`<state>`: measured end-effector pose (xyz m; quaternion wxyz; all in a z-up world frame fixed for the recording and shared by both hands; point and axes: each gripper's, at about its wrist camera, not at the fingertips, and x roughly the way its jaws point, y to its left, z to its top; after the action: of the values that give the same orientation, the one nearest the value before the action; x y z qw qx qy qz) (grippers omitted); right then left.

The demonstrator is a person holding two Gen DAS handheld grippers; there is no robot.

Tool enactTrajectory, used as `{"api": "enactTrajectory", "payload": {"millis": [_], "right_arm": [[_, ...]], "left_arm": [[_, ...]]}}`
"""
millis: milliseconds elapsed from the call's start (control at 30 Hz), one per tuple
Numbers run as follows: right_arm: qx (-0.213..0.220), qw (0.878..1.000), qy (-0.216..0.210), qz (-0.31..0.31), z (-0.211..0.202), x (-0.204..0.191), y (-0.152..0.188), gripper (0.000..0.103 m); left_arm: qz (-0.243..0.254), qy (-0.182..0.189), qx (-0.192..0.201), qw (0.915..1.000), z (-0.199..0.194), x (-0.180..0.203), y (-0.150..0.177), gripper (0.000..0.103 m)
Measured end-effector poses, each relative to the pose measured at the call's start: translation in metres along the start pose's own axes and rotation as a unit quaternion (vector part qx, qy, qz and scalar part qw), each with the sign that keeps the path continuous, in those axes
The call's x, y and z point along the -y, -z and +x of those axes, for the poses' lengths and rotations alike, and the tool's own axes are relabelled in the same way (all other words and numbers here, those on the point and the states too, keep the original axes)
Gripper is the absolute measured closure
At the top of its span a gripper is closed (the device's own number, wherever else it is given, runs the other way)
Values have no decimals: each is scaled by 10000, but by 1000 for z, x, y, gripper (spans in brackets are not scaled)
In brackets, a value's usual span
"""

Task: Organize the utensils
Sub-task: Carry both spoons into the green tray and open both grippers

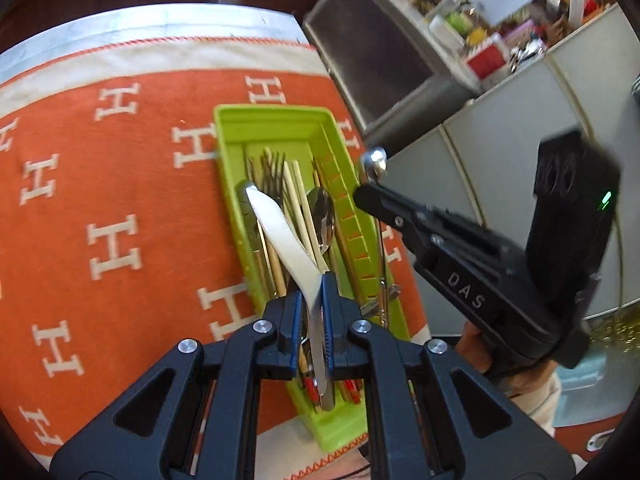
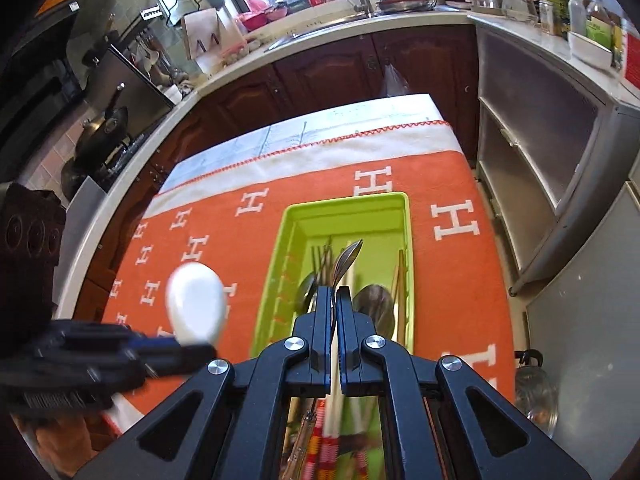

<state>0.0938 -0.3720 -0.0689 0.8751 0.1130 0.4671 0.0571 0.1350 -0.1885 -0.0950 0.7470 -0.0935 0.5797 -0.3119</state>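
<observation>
A lime-green utensil tray (image 1: 228, 148) (image 2: 404, 208) lies on the orange cloth and holds forks, chopsticks (image 1: 298, 200) and a metal spoon (image 1: 322, 216). My left gripper (image 1: 313, 286) (image 2: 200, 350) is shut on the handle of a white ceramic spoon (image 1: 276, 232) (image 2: 196, 300), which hangs above the tray's left side. My right gripper (image 2: 334, 291) (image 1: 362, 196) is shut on a slim metal spoon (image 2: 349, 255) (image 1: 376, 159), raised above the tray's right side. Both spoons are clear of the tray.
The orange cloth with white H letters (image 1: 100, 208) (image 2: 452, 280) covers a small table. Dark wooden cabinets (image 2: 340, 68) and a grey cupboard (image 2: 532, 184) stand past the table's far and right edges. A metal kettle (image 2: 534, 388) sits low at the right.
</observation>
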Motion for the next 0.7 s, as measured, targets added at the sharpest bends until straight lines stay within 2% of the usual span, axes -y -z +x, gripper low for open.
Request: {"api": "enactTrajectory", "payload": {"millis": [200, 567, 667, 700], "right_arm": [[-400, 9987, -92, 317, 33, 19, -13, 99], [-330, 9980, -91, 522, 35, 8, -7, 93], [-313, 9982, -79, 507, 27, 1, -1, 93], [-316, 9983, -58, 490, 23, -1, 1, 92]], "left_arm": [[155, -291, 1, 9995, 19, 5, -9, 97], [174, -398, 14, 9991, 3, -4, -3, 95], [228, -479, 103, 9985, -9, -4, 3, 88], [249, -500, 137, 9983, -12, -3, 5, 83]]}}
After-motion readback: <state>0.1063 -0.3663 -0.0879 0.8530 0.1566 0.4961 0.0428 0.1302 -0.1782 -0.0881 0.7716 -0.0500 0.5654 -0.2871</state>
